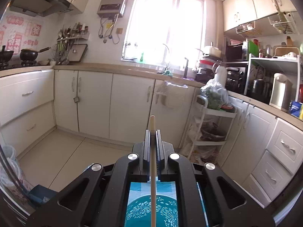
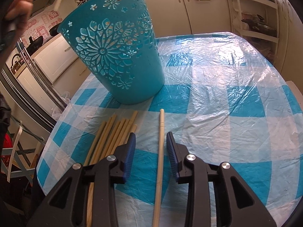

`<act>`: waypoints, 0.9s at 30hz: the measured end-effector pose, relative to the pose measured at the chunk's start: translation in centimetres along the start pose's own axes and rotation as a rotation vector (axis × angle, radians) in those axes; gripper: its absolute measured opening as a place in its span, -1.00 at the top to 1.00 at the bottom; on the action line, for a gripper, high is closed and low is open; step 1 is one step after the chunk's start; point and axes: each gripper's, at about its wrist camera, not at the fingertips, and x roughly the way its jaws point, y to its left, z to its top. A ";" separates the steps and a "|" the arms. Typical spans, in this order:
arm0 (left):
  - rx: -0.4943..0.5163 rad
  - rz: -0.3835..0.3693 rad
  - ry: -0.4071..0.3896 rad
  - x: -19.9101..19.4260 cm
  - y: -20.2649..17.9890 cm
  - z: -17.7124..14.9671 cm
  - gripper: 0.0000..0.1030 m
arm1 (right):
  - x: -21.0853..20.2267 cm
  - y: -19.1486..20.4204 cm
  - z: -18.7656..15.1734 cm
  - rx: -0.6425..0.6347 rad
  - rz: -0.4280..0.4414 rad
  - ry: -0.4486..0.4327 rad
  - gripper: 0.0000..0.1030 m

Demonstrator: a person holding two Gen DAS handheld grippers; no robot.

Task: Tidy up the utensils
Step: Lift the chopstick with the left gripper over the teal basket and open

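One chopstick is clamped between the closed fingers of the left gripper, above the teal basket. Right gripper, jaws apart, straddles a single chopstick on the checked tablecloth; a chopstick bundle lies just left.

A basket stands on the table behind a chopstick bundle.

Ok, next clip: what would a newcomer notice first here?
The teal cut-out basket standing on the blue-checked tablecloth. In front of it lie a bundle of chopsticks and a single chopstick between the open right gripper fingers. The left gripper holds a chopstick above the basket.
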 end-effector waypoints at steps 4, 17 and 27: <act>0.009 0.023 0.048 1.9 0.1 -2.1 0.90 | 0.0 0.0 0.0 0.000 0.004 0.000 0.32; 0.083 0.065 0.185 3.1 1.4 -7.4 0.84 | 0.0 0.0 -0.1 -0.008 0.001 0.000 0.29; 0.024 0.163 0.154 -3.2 6.3 -8.0 -0.40 | -0.2 -0.2 0.1 0.006 -0.008 0.004 0.29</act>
